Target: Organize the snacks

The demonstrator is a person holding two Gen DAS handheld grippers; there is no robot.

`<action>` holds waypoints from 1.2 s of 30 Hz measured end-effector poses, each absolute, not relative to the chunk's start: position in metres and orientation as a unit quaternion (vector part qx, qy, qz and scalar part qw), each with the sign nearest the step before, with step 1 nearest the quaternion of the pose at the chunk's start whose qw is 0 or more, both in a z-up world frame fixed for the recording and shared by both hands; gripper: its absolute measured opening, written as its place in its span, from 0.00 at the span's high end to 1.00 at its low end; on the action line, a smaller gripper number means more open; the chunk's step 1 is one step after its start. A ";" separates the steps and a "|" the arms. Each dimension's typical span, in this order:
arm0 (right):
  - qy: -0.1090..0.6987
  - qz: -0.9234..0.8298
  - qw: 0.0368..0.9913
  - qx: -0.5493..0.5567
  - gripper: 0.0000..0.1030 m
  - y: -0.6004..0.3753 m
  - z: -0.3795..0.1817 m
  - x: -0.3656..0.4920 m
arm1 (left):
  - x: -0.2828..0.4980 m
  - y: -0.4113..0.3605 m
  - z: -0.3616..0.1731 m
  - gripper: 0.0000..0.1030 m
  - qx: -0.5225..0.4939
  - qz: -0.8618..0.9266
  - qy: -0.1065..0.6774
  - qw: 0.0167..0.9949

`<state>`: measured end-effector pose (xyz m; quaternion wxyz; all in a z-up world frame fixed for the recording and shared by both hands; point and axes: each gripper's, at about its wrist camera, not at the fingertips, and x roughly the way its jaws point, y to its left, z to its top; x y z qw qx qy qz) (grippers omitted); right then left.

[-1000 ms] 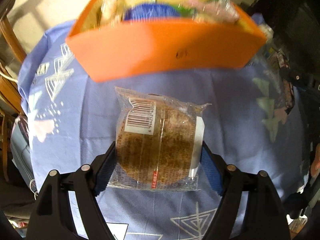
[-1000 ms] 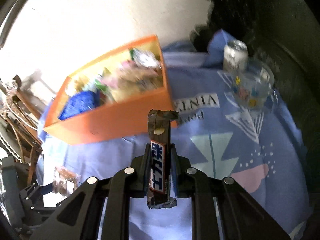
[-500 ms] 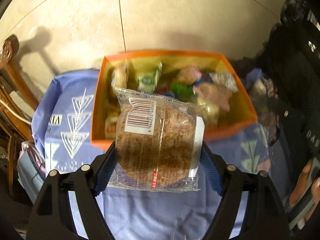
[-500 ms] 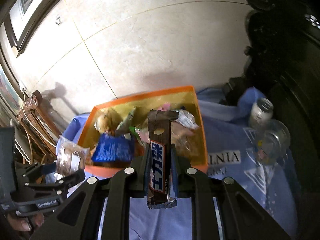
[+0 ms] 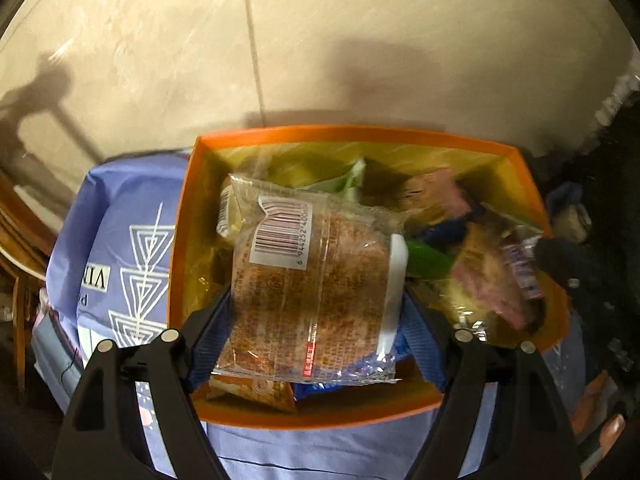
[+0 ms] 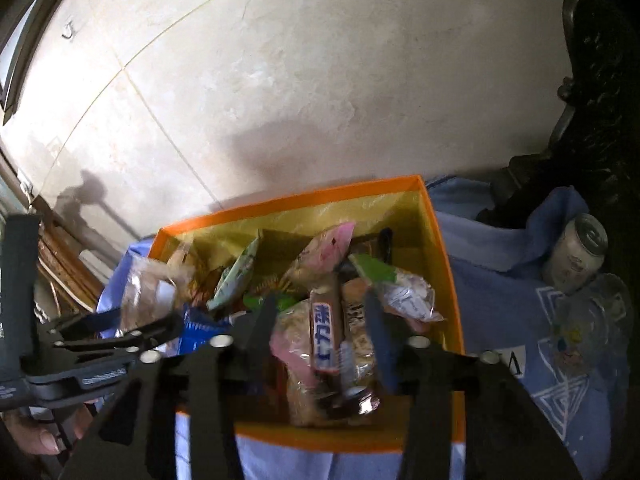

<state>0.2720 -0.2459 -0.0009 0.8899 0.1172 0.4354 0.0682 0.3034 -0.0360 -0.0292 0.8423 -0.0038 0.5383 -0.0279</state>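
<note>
An orange box (image 5: 316, 134) with a yellow inside, full of wrapped snacks, stands on the blue cloth; it also shows in the right wrist view (image 6: 448, 264). My left gripper (image 5: 316, 308) is shut on a clear-wrapped brown cake with a barcode (image 5: 312, 280) and holds it over the box's left half. It shows in the right wrist view (image 6: 132, 312) too. My right gripper (image 6: 320, 320) is open over the box's right half. The chocolate bar (image 6: 326, 332) lies free between its fingers on the snack pile.
A blue patterned tablecloth (image 6: 520, 320) covers the table. A drink can (image 6: 576, 252) and a clear glass (image 6: 600, 320) stand to the right of the box. A tiled wall (image 6: 280, 80) rises right behind the box. Wooden chair parts (image 5: 16, 248) stand at the left.
Both grippers rose and moved forward over the orange box. My right gripper opened and let go of the chocolate bar, which now lies on the snacks. The left still holds the cake.
</note>
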 end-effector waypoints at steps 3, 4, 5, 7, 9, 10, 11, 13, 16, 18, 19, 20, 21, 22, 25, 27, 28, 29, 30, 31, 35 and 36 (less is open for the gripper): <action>0.431 0.067 0.893 0.113 0.46 -0.245 -0.001 0.270 | 0.303 -0.036 -0.032 0.17 0.000 -0.026 0.536 0.844; 0.432 0.066 0.892 0.112 0.45 -0.245 -0.002 0.269 | 0.301 -0.036 -0.031 0.15 0.002 -0.023 0.534 0.845; 0.434 0.067 0.892 0.110 0.45 -0.245 -0.002 0.267 | 0.300 -0.035 -0.031 0.13 0.004 -0.021 0.532 0.847; 0.434 0.064 0.892 0.108 0.45 -0.246 -0.003 0.261 | 0.296 -0.034 -0.029 0.09 0.003 -0.020 0.531 0.847; 0.433 0.064 0.892 0.108 0.44 -0.247 -0.002 0.255 | 0.290 -0.032 -0.027 0.07 -0.001 -0.019 0.530 0.848; 0.433 0.063 0.893 0.109 0.44 -0.247 -0.001 0.251 | 0.287 -0.032 -0.026 0.04 -0.003 -0.021 0.530 0.848; 0.432 0.063 0.893 0.111 0.44 -0.249 0.001 0.247 | 0.284 -0.031 -0.025 0.04 -0.004 -0.021 0.529 0.848; 0.431 0.063 0.893 0.115 0.43 -0.251 0.004 0.239 | 0.276 -0.028 -0.022 0.04 -0.007 -0.017 0.528 0.849; 0.428 0.061 0.894 0.121 0.43 -0.254 0.009 0.225 | 0.263 -0.025 -0.020 0.04 -0.013 -0.014 0.531 0.847; 0.427 0.060 0.894 0.124 0.43 -0.255 0.012 0.215 | 0.254 -0.023 -0.018 0.04 -0.016 -0.015 0.533 0.846; 0.426 0.059 0.894 0.124 0.43 -0.255 0.014 0.210 | 0.250 -0.022 -0.017 0.04 -0.019 -0.014 0.534 0.845; 0.425 0.059 0.895 0.125 0.42 -0.256 0.016 0.205 | 0.244 -0.021 -0.016 0.04 -0.020 -0.010 0.534 0.845; 0.424 0.059 0.895 0.125 0.42 -0.255 0.017 0.201 | 0.239 -0.020 -0.015 0.04 -0.021 -0.007 0.534 0.845; 0.424 0.059 0.895 0.125 0.42 -0.255 0.020 0.195 | 0.236 -0.019 -0.014 0.04 -0.021 -0.005 0.535 0.845; 0.422 0.061 0.896 0.124 0.42 -0.253 0.024 0.181 | 0.221 -0.018 -0.011 0.04 -0.016 0.000 0.535 0.845; 0.423 0.064 0.896 0.121 0.42 -0.250 0.027 0.173 | 0.213 -0.018 -0.008 0.04 -0.015 -0.001 0.536 0.844; 0.423 0.064 0.896 0.118 0.42 -0.249 0.028 0.169 | 0.209 -0.018 -0.007 0.04 -0.011 0.001 0.535 0.844; 0.422 0.064 0.897 0.115 0.42 -0.247 0.029 0.164 | 0.203 -0.018 -0.005 0.04 -0.007 0.003 0.532 0.847; 0.421 0.063 0.898 0.112 0.42 -0.245 0.030 0.160 | 0.199 -0.017 -0.002 0.04 -0.006 0.003 0.527 0.850; 0.420 0.064 0.899 0.107 0.42 -0.244 0.032 0.156 | 0.194 -0.018 0.001 0.04 -0.007 -0.001 0.520 0.854; 0.419 0.065 0.900 0.097 0.42 -0.238 0.036 0.146 | 0.172 -0.021 0.020 0.04 -0.001 -0.007 0.476 0.879; 0.418 0.064 0.901 0.095 0.42 -0.237 0.037 0.143 | 0.169 -0.020 0.023 0.04 -0.005 -0.012 0.472 0.882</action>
